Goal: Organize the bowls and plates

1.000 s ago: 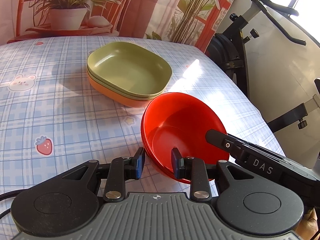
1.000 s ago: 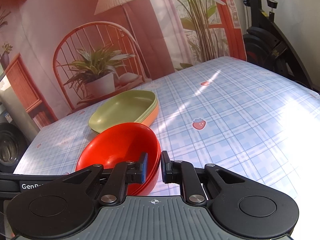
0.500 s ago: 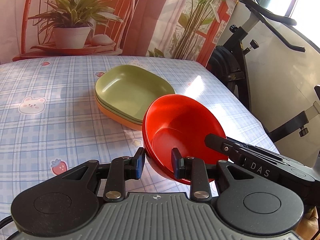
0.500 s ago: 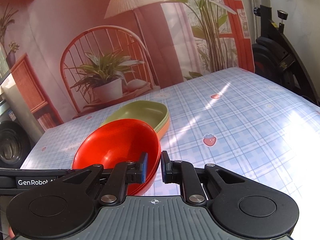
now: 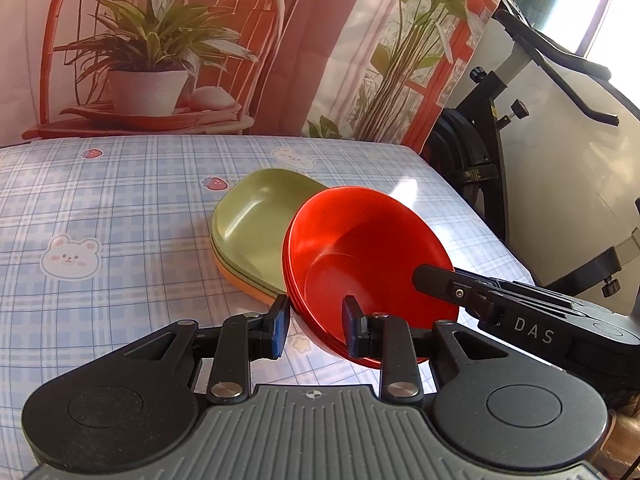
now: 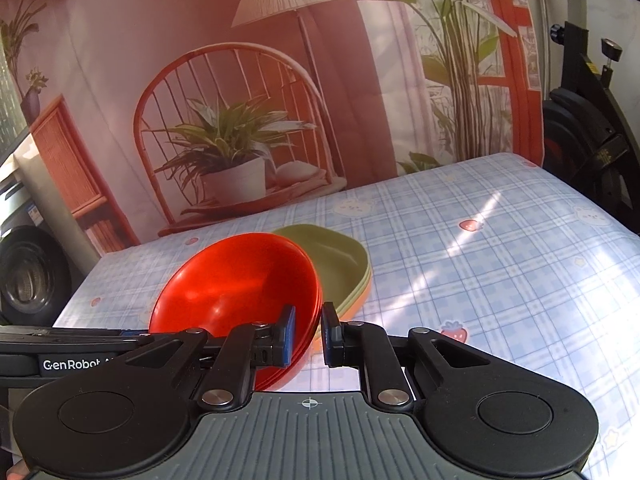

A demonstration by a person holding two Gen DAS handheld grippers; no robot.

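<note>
A stack of red bowls [image 5: 368, 256] is held off the table between both grippers. My left gripper [image 5: 314, 326] straddles the stack's near rim with its jaws about a hand's width apart. My right gripper [image 6: 307, 334] is shut on the opposite rim of the red bowls [image 6: 240, 280]. Beyond lies a stack of plates, green on top [image 5: 256, 224] and orange beneath, on the checked tablecloth; the bowls overlap it in both views, and it shows in the right wrist view [image 6: 336, 264]. The right gripper's body [image 5: 528, 316] shows at the right of the left wrist view.
The tablecloth [image 5: 100, 208] is pale blue plaid with bear and strawberry prints. A printed backdrop with a chair and plant hangs behind the table. An exercise bike [image 5: 500, 136] stands off the table's right edge. The left gripper's body [image 6: 60, 356] lies at the left.
Both grippers have lifted the red bowls and carried them toward the plate stack; the bowls now overlap the green plate in both views. The jaws have not changed.
</note>
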